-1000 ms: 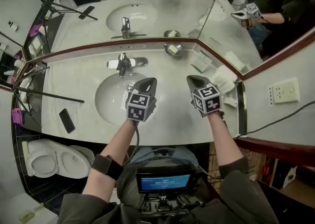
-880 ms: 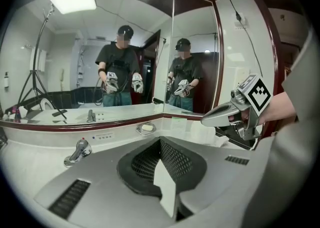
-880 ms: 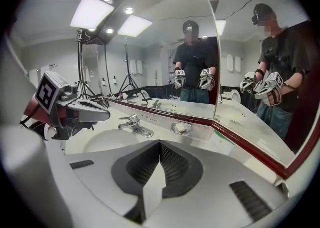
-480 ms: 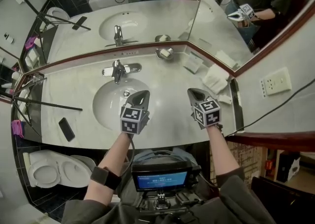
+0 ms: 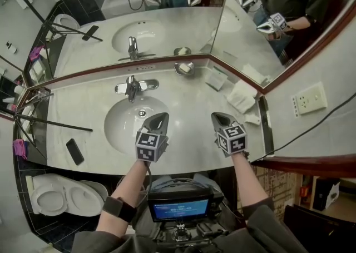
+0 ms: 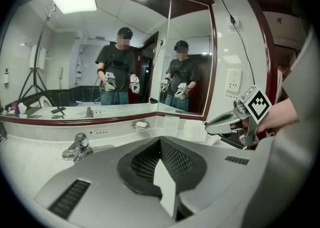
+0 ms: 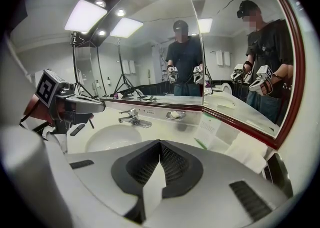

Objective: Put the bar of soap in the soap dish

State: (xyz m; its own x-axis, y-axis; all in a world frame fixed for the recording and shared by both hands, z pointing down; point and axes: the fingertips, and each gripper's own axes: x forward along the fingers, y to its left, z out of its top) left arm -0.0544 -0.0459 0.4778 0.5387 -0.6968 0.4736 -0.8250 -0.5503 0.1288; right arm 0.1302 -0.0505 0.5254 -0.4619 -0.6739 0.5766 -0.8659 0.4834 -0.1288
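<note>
**Both jaws shut and empty, soap looks to be in the dish already**

Left gripper [image 5: 161,116] and right gripper [image 5: 217,116]: jaws pressed together, nothing between them. Both hover over the front of the counter [image 5: 189,104], by the sink [image 5: 119,129]. A pale bar of soap [image 5: 187,67] lies in the soap dish [image 5: 179,70] at the back, against the mirror [image 5: 167,29] and well apart from me. Task reads as done, I think.

Risks if I go in anyway:
- Closed tips could nudge the shallow dish and slide it.
- The soap is likely slick, so a pinch could squirt it out toward the sink.
- The mirror sits right behind the dish, so a steep approach could clip it.
</note>
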